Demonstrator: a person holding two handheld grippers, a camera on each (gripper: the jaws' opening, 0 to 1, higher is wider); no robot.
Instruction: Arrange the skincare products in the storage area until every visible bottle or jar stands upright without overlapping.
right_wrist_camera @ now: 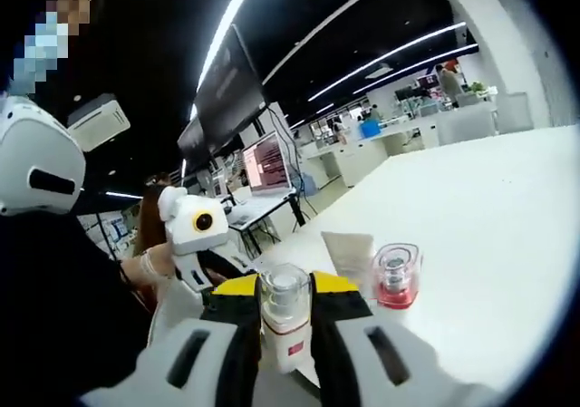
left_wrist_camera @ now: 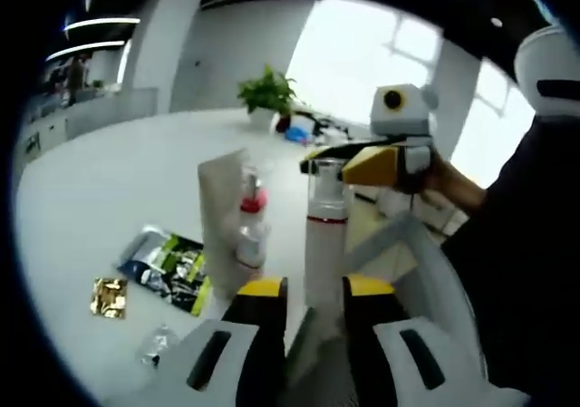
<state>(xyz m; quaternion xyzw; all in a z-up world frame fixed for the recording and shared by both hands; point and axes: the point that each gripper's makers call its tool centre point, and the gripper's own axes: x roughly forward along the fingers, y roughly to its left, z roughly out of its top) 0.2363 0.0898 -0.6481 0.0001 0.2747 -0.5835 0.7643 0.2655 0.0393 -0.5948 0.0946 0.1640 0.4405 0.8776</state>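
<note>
A tall, frosted white pump bottle with a thin red band (left_wrist_camera: pixel 324 244) is seen standing upright on the broad white table (left_wrist_camera: pixel 109 198), gripped near its top by the yellow-tipped right gripper (left_wrist_camera: pixel 340 164), which enters the left gripper view from the right, its jaws pinched on the bottle's clear cap. In the right gripper view the same bottle (right_wrist_camera: pixel 285 325) is shown clamped between that gripper's own jaws (right_wrist_camera: pixel 285 289). The left gripper (left_wrist_camera: pixel 314 291) is held low at the bottle's base, its yellow-tipped jaws spread to either side of the bottle (whether they touch it cannot be told). Just beside the tall bottle, a small clear bottle with a red collar (left_wrist_camera: pixel 251 230) is seen upright, with a pale, flat squeeze tube (left_wrist_camera: pixel 224 212) standing on end against it. Further off on the table a green-and-black printed sachet (left_wrist_camera: pixel 170 269) and a small gold foil packet (left_wrist_camera: pixel 109 298) are laid flat, near each other. A potted green plant (left_wrist_camera: pixel 266 94) is visible at the table's far side.
</note>
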